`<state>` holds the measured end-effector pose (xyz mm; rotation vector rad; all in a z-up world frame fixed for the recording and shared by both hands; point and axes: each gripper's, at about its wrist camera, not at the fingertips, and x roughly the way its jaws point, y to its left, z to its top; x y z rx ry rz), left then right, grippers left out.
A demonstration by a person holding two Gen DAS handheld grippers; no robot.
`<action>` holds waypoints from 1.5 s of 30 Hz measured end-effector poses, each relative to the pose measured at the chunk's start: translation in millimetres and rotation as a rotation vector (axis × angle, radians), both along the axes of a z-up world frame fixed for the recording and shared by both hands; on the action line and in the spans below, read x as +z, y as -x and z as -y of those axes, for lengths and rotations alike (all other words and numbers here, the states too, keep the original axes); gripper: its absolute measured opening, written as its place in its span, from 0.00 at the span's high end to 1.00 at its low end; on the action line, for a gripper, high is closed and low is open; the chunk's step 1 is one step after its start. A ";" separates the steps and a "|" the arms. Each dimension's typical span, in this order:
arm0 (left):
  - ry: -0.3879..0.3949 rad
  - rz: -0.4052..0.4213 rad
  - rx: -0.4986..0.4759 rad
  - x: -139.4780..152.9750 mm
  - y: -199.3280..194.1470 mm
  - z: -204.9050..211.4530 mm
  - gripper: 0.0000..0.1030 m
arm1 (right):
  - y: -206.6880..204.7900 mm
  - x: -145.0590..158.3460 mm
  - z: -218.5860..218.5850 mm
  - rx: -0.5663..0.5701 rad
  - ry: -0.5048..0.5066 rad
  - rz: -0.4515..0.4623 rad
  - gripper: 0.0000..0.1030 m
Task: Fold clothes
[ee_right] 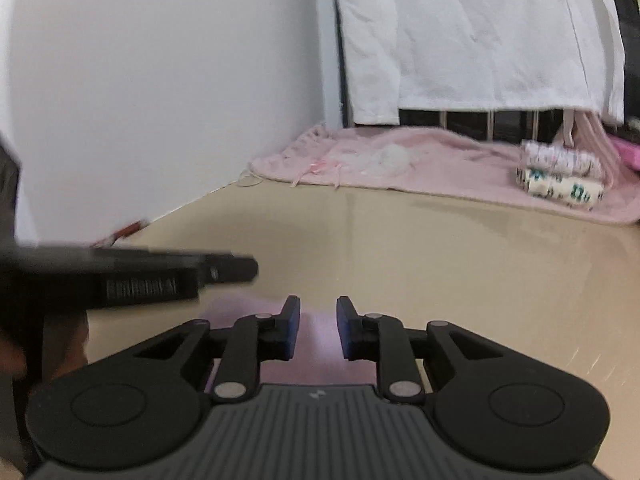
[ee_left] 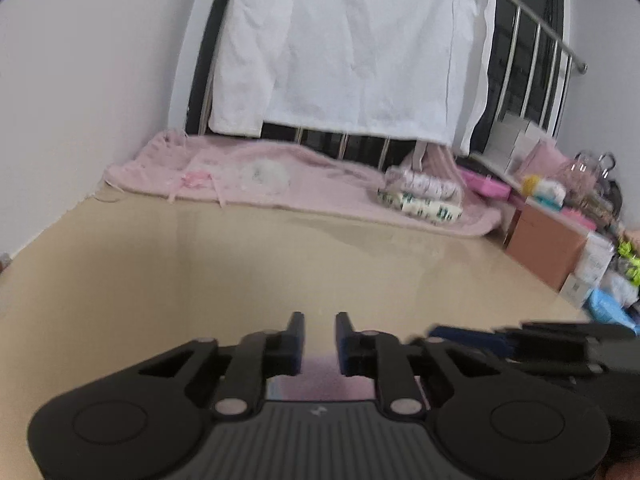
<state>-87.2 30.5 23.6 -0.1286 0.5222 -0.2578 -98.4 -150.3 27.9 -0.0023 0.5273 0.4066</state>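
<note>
A pale pink cloth (ee_left: 318,378) shows as a blur low between and under my left gripper's fingers, on the beige tabletop (ee_left: 240,264). My left gripper (ee_left: 319,322) has its jaws a narrow gap apart, with bare table showing between the pads. In the right wrist view the same pink cloth (ee_right: 316,344) lies under my right gripper (ee_right: 318,306), whose jaws also stand slightly apart and press on nothing. The two grippers are side by side: the right gripper (ee_left: 444,334) is blurred at the left wrist view's right, and the left gripper (ee_right: 250,270) pokes in from the left.
A pink blanket (ee_left: 300,184) lies along the table's far edge, with rolled patterned packs (ee_left: 424,198) on it. A white garment (ee_left: 352,52) hangs over a metal rail (ee_left: 536,20) behind. Boxes and clutter (ee_left: 544,244) crowd the right side. A white wall (ee_right: 160,100) runs on the left.
</note>
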 end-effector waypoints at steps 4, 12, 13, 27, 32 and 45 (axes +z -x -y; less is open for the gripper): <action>-0.052 -0.043 0.044 -22.3 -2.1 3.9 0.92 | -17.2 -17.2 -2.1 -0.025 -0.008 -0.070 0.85; -0.048 -0.030 0.091 -26.3 0.4 -1.7 0.86 | 11.0 -16.4 0.1 -0.093 0.018 0.011 0.81; -0.036 -0.032 0.100 -26.2 1.0 -4.9 0.86 | 17.5 -14.1 0.1 -0.070 0.018 0.025 0.81; -0.020 -0.048 0.057 -13.3 46.0 -6.2 0.86 | 56.1 -19.7 -3.8 0.054 0.081 0.003 0.74; 0.018 -0.082 0.081 -18.0 52.5 -13.3 0.79 | 62.0 -16.8 2.6 0.027 0.045 0.013 0.65; 0.150 -0.191 -0.030 -11.9 28.1 -21.2 0.84 | 30.5 -29.3 40.8 -0.091 -0.162 -0.160 0.81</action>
